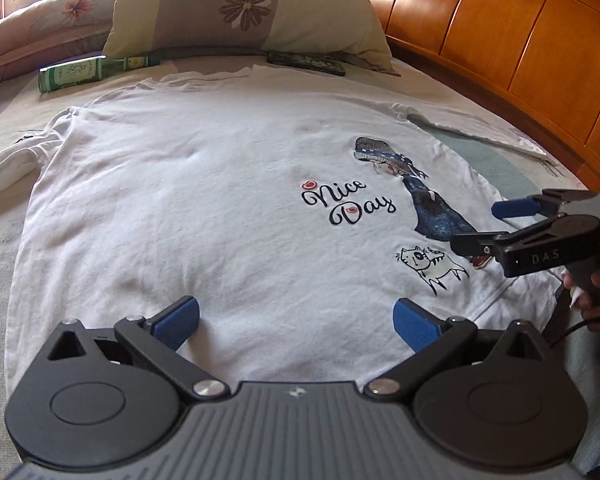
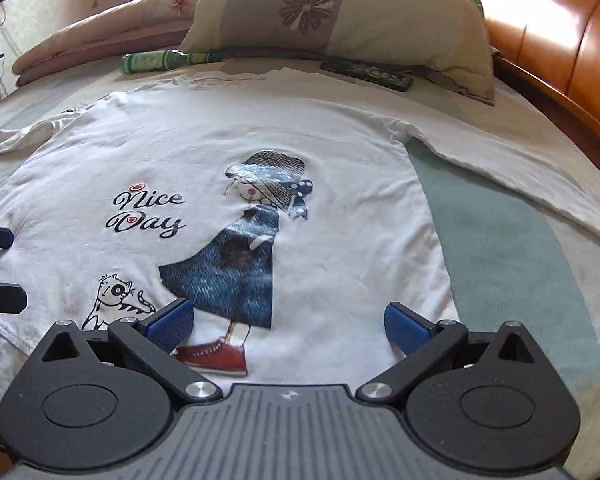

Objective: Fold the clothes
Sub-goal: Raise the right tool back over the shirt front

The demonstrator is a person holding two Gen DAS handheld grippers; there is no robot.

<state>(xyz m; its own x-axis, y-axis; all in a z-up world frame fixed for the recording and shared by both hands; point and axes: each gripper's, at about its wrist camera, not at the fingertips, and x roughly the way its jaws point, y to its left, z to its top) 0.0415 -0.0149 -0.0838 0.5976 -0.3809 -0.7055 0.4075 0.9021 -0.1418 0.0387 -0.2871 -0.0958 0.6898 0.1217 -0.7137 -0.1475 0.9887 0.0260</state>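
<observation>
The white T-shirt [image 1: 204, 184] lies flat, print up, on the bed [image 2: 500, 240], hem toward both cameras. The left gripper [image 1: 296, 322] hovers at 6 o'clock over the hem, jaws wide, holding nothing. The right gripper [image 2: 288, 326] hovers at 6 o'clock over the printed red shoe [image 2: 214, 356], jaws wide and empty.

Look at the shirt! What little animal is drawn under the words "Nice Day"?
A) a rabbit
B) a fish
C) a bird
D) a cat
D: a small striped cat with pointed ears is printed on the shirt below the words, beside the girl in the blue dress.
</observation>
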